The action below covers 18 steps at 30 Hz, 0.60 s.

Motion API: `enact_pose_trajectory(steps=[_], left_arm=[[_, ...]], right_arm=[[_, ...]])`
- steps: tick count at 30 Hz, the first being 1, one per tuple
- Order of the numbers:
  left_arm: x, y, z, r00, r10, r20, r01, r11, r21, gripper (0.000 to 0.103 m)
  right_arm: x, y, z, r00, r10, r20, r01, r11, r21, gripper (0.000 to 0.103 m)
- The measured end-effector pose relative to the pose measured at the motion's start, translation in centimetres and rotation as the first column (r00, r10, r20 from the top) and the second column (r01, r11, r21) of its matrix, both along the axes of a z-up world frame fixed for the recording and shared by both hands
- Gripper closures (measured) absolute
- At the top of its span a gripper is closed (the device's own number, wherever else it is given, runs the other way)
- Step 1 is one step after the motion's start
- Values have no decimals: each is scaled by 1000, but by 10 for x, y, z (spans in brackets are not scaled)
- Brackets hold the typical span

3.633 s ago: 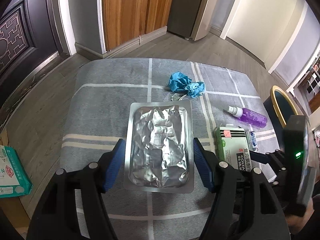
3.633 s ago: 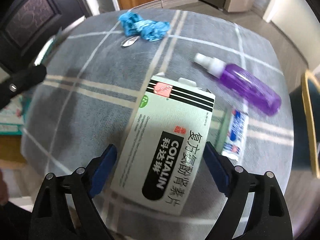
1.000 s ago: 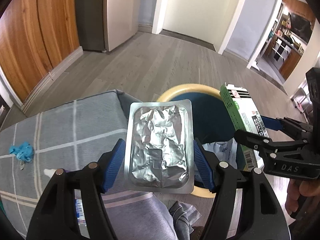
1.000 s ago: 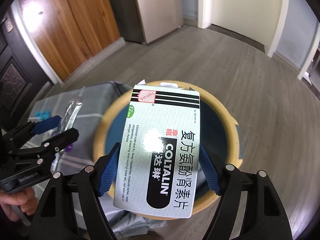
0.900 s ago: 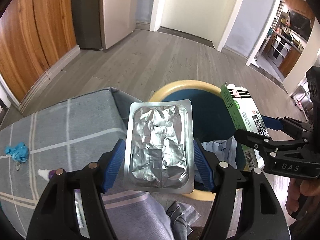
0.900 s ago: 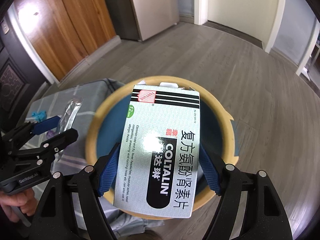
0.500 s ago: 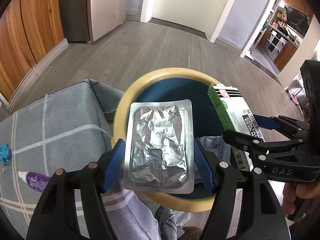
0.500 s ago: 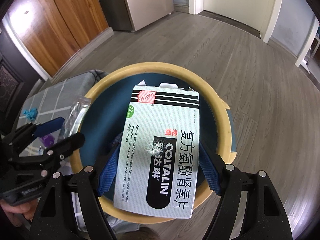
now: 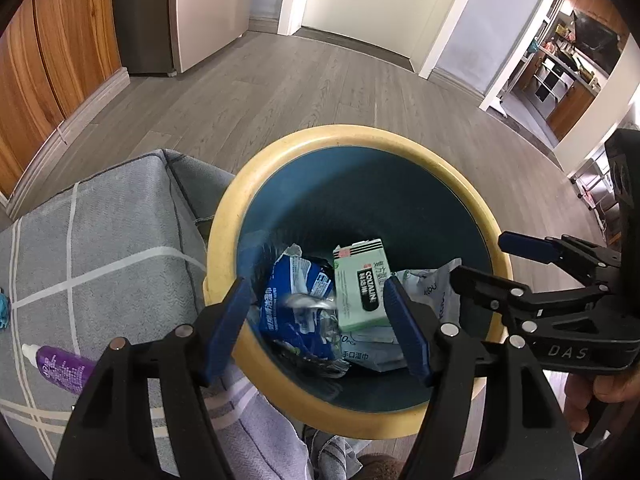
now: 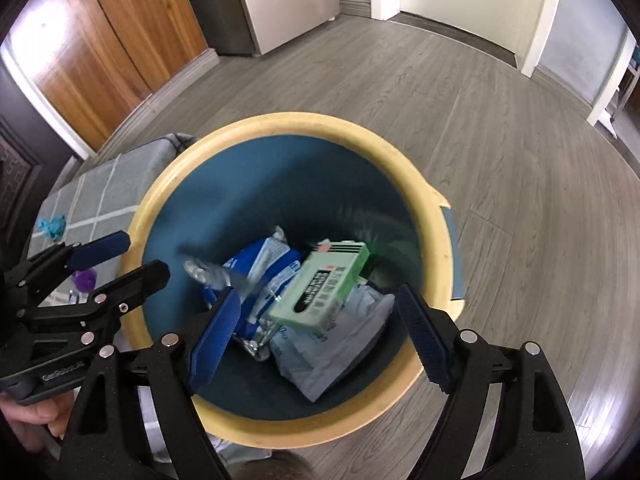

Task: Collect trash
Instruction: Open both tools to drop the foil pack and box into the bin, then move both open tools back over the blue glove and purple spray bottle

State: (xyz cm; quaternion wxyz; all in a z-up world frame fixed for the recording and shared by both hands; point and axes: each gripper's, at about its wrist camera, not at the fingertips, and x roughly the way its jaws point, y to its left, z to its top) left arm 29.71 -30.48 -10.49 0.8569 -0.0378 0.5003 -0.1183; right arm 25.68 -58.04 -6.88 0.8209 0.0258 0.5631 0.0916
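Note:
A round bin with a yellow rim (image 9: 340, 133) (image 10: 288, 120) and blue inside stands on the floor right below both grippers. The green-and-white medicine box (image 9: 362, 290) (image 10: 320, 286) lies loose inside it on other trash. The silver foil blister pack (image 9: 308, 304) (image 10: 212, 274) shows as a blur inside the bin, left of the box. My left gripper (image 9: 316, 320) (image 10: 120, 264) hangs over the bin's near left side, its jaws opening with nothing between the pads. My right gripper (image 10: 320, 320) (image 9: 508, 260) hangs over the near right side, jaws also opening and empty.
A blue wrapper (image 9: 288, 288) and a pale tissue packet (image 10: 332, 344) lie in the bin. Left of it stands a table under a grey checked cloth (image 9: 100, 240), with a purple spray bottle (image 9: 60, 368) and a crumpled blue thing (image 10: 52, 226). Grey wood floor lies beyond.
Both grippers opened and let go: the foil blister pack left the left jaws and the medicine box left the right, both dropping into the bin. Both hands sank closer over it.

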Motion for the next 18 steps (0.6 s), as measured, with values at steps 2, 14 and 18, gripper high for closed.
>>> enact_pose_trajectory(steps=[2, 14, 18], left_arm=[[-2, 0, 3, 1000, 5, 17, -6, 1000, 6, 21], [-14, 41, 28, 997, 31, 65, -33, 999, 29, 17], [-23, 62, 37, 996, 41, 86, -45, 998, 53, 17]], right_arm=[[0, -4, 2, 1000, -13, 5, 13, 1000, 0, 21], [-1, 3, 26, 997, -41, 63, 40, 999, 22, 17], [-1, 21, 36, 996, -10, 84, 8, 1000, 23, 16]])
